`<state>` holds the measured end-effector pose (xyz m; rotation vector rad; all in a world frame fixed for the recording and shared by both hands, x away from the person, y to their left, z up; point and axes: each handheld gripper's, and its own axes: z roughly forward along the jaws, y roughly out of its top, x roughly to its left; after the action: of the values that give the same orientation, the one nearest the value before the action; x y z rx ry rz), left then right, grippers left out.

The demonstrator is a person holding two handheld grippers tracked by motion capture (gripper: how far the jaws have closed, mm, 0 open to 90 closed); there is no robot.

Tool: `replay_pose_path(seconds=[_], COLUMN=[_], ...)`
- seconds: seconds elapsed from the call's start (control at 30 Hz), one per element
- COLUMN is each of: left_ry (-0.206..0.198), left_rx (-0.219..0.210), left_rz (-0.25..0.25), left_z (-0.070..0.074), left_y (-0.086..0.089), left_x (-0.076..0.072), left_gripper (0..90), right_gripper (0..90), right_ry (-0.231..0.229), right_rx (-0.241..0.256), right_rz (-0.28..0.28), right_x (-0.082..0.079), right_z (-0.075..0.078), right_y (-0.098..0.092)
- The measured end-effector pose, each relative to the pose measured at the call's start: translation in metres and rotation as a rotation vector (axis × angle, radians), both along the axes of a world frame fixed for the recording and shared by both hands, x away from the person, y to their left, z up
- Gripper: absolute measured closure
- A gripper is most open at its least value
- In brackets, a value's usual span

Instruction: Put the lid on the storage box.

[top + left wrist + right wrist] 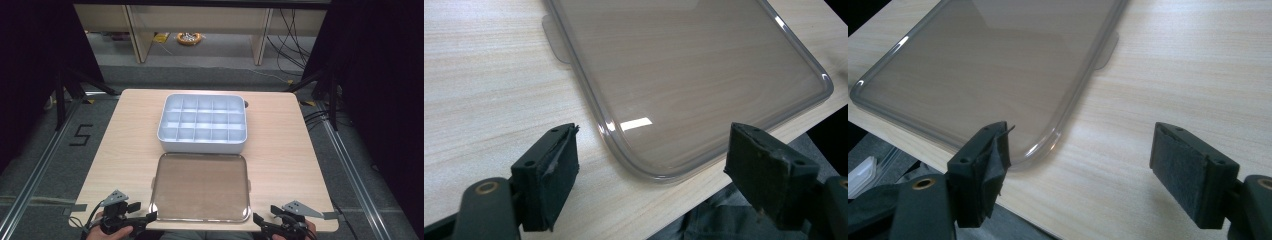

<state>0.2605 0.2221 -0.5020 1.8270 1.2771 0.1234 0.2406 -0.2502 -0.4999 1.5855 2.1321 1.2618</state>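
A clear smoky plastic lid point(201, 186) lies flat on the wooden table point(120, 145), near its front edge. Behind it stands a white box point(202, 123) divided into several empty compartments. My left gripper point(142, 217) is at the lid's near left corner, open, its jaws either side of that corner point(644, 170) without touching it. My right gripper point(262, 221) is at the near right corner, open too; one jaw stands over the lid's corner point(1040, 147), the other over bare table.
Small tabs stick out from the lid's sides point(555, 42) point(1108, 50). Bare tabletop runs along both sides of the lid and box. Beyond the table are floor rails, a wooden bench frame and an orange roll point(189, 38) on the floor.
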Motion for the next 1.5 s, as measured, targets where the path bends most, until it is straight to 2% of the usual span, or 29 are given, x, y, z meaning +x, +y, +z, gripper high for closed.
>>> replay_pose_path(seconds=[0.03, 0.07, 0.1, 0.13, 0.2, 0.23, 0.27, 0.3, 0.37, 0.43, 0.5, 0.53, 0.6, 0.63, 0.7, 0.77, 0.8, 0.87, 0.9, 1.03, 1.1, 1.13, 1.17, 1.2, 1.27, 1.3, 1.4, 1.43, 1.5], left_ry=[-0.003, -0.006, -0.006, -0.006, -0.006, 0.0, -0.005, -0.003, -0.001, -0.002, 0.0, -0.002, -0.001, 0.003, -0.024, -0.026, 0.017, 0.013, -0.008, 0.014, 0.025, 0.026, 0.026, 0.029, 0.035, 0.039, 0.06, 0.065, 0.063], left_rx=[-0.001, -0.003, -0.003, -0.004, -0.007, -0.012, -0.011, -0.01, -0.008, -0.008, -0.012, -0.021, -0.017, -0.027, -0.018, -0.023, -0.031, -0.03, -0.037, -0.024, -0.029, -0.017, -0.017, -0.015, 0.007, -0.018, -0.006, -0.021, 0.002], left_rz=[0.004, 0.001, 0.001, 0.001, -0.003, -0.001, -0.002, -0.003, -0.003, -0.005, -0.006, 0.0, -0.007, 0.003, -0.022, -0.016, 0.013, 0.015, -0.002, 0.004, 0.031, 0.039, 0.039, 0.038, 0.024, 0.051, 0.039, 0.048, 0.039], left_z=[0.0, 0.0, 0.0, 0.0, 0.0, 0.0, 0.0, -0.001, -0.001, -0.001, -0.001, -0.001, -0.001, -0.001, -0.001, -0.001, 0.001, 0.001, 0.0, 0.0, -0.001, -0.001, -0.001, -0.001, -0.002, -0.003, -0.006, -0.006, -0.006], left_y=[0.0, 0.001, 0.001, 0.001, 0.0, 0.0, -0.001, -0.001, -0.001, -0.001, -0.001, -0.001, -0.001, -0.001, 0.0, -0.001, -0.003, -0.003, -0.002, 0.0, -0.001, 0.0, 0.0, 0.0, 0.003, 0.001, 0.001, 0.0, 0.0], left_x=[0.0, 0.0, 0.0, 0.001, 0.001, 0.001, 0.001, 0.001, 0.001, 0.002, 0.003, 0.004, 0.007, 0.007, 0.011, 0.014, 0.013, 0.015, 0.019, 0.03, 0.034, 0.039, 0.039, 0.041, 0.046, 0.047, 0.053, 0.055, 0.058], left_gripper=[20.4, 20.0, 19.8, 19.7, 19.5, 18.7, 18.7, 18.7, 18.8, 19.2, 19.6, 21.6, 22.4, 23.8, 27.0, 28.8, 29.7, 30.0, 30.1, 35.6, 37.8, 41.7, 42.5, 43.2, 44.1, 45.4, 47.8, 48.3, 50.6], right_gripper=[25.5, 25.9, 26.2, 26.4, 26.5, 26.5, 26.5, 26.5, 26.3, 25.2, 24.7, 24.1, 24.1, 24.1, 24.3, 24.4, 24.7, 25.3, 25.9, 30.0, 30.4, 31.5, 31.5, 32.0, 32.3, 32.9, 33.3, 33.5, 34.4], right_ry=[-0.002, 0.029, 0.032, 0.006, 0.009, 0.043, 0.0, 0.023, 0.015, 0.027, 0.023, 0.037, 0.044, 0.029, 0.029, 0.034, 0.041, 0.046, 0.049, 0.064, 0.071, 0.11, 0.11, 0.071, 0.077, 0.078, 0.082, 0.087, 0.084], right_rx=[-0.004, 0.033, 0.04, 0.024, 0.019, 0.042, 0.053, 0.036, 0.036, 0.086, 0.109, 0.154, 0.16, 0.148, 0.168, 0.167, 0.173, 0.17, 0.159, 0.151, 0.153, 0.181, 0.181, 0.147, 0.15, 0.15, 0.15, 0.148, 0.144], right_rz=[-0.001, -0.022, -0.021, -0.002, 0.0, -0.021, 0.01, -0.003, -0.007, -0.005, -0.002, 0.006, -0.009, 0.008, 0.005, 0.015, 0.019, 0.017, 0.016, 0.016, 0.018, 0.013, 0.013, 0.023, 0.025, 0.029, 0.023, 0.022, 0.022], right_x=[0.0, -0.001, -0.001, 0.001, 0.001, 0.0, 0.003, 0.003, 0.004, 0.008, 0.009, 0.012, 0.013, 0.017, 0.021, 0.026, 0.028, 0.03, 0.033, 0.044, 0.046, 0.046, 0.046, 0.05, 0.05, 0.051, 0.052, 0.053, 0.054], right_z=[0.0, 0.0, 0.0, -0.001, -0.001, 0.0, -0.002, -0.001, -0.002, -0.004, -0.004, -0.004, -0.004, -0.004, -0.005, -0.006, -0.006, -0.007, -0.007, -0.009, -0.009, -0.007, -0.007, -0.009, -0.009, -0.01, -0.011, -0.011, -0.011], right_y=[0.0, 0.003, 0.003, 0.0, 0.0, 0.003, 0.001, 0.001, 0.001, 0.003, 0.003, 0.005, 0.007, 0.006, 0.008, 0.011, 0.013, 0.015, 0.016, 0.024, 0.024, 0.027, 0.027, 0.026, 0.026, 0.026, 0.026, 0.026, 0.026])
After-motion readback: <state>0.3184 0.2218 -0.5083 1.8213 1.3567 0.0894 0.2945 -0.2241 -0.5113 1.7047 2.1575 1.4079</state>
